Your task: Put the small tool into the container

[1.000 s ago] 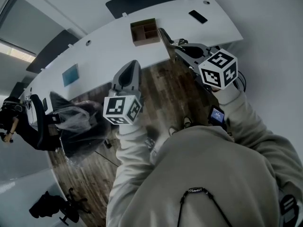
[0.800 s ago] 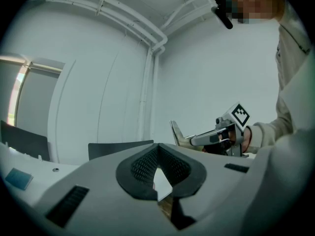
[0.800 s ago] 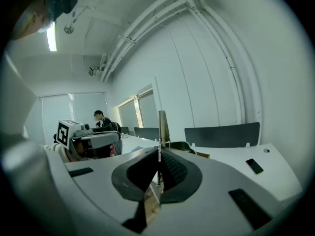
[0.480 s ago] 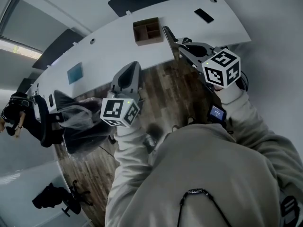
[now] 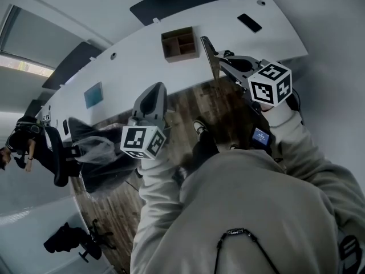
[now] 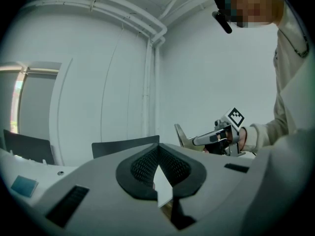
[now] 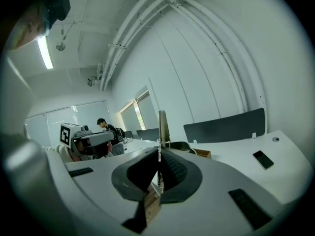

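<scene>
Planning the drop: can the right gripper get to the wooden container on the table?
Probably yes: the right gripper, shut on the small tool, hangs just beside the open-topped container, with only bare table between.

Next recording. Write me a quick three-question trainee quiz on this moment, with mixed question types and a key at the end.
1. True or false: the right gripper is shut on a thin flat tool that stands up between its jaws.
2. Where is the wooden container? A) on the white table; B) on the floor; C) in the left gripper.
3. In the head view, what dark flat thing lies on the table to the right of the container?

Key: 1 true; 2 A; 3 a phone.
</scene>
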`<state>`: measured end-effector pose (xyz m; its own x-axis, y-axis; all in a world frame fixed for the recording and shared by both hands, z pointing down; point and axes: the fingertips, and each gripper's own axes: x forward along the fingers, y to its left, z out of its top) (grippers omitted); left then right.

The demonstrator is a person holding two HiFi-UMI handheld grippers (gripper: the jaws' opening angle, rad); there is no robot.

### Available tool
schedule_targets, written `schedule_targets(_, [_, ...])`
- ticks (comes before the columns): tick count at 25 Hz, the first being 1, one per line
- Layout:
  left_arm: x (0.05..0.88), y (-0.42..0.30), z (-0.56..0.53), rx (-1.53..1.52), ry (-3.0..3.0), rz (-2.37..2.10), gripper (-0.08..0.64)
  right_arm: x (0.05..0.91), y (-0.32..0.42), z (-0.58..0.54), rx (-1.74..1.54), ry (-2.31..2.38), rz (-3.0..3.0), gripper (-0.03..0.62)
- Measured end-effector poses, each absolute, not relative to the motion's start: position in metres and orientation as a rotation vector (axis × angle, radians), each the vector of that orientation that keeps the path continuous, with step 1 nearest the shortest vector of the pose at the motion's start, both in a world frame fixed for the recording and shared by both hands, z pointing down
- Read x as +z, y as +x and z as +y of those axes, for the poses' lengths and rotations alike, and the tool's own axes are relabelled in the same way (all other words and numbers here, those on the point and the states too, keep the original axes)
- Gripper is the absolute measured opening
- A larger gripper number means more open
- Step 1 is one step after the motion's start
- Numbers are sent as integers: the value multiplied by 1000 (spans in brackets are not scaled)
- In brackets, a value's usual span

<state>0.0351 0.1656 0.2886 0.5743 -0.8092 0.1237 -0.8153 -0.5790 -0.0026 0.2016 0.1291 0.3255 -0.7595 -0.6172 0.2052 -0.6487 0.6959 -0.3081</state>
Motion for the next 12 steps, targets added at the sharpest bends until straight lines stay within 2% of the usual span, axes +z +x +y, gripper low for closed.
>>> schedule_targets(7, [305,21,128,135,2792,-1383,2,338,196,100,508,1079,-2810,20])
schedule_targets(12, [323,-4,49,102,2764,-1336,2,352,178,28,539,1107,-2741,20])
